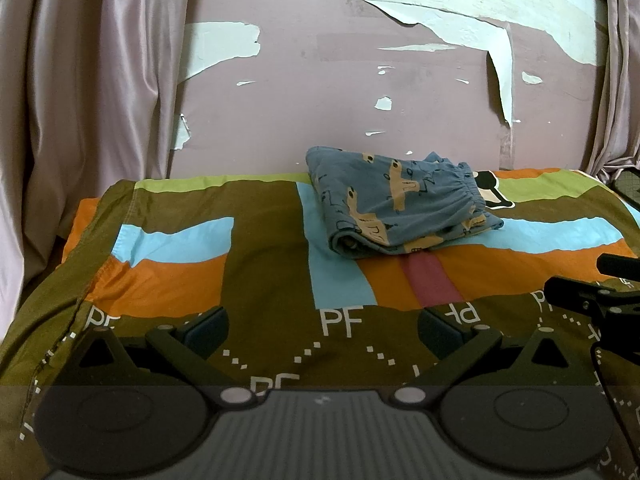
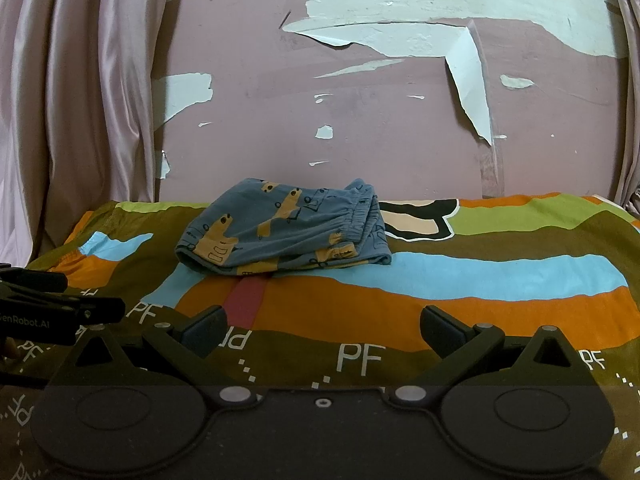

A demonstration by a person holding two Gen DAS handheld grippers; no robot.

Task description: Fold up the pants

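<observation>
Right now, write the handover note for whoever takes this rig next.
Left gripper: open, empty, low over the bedsheet.
Right gripper: open, empty, beside the left one.
Pants: blue, printed, lying in a folded bundle at the far side of the bed near the wall, waistband showing on the right.
Done: fold looks complete, both grippers clear.
Left: perhaps tidy the edges; otherwise nothing obvious.

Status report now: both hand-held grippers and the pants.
Left hand-held gripper open, empty. Right hand-held gripper open, empty. Pants folded on the bedsheet, near the wall. Nothing in the way.
</observation>
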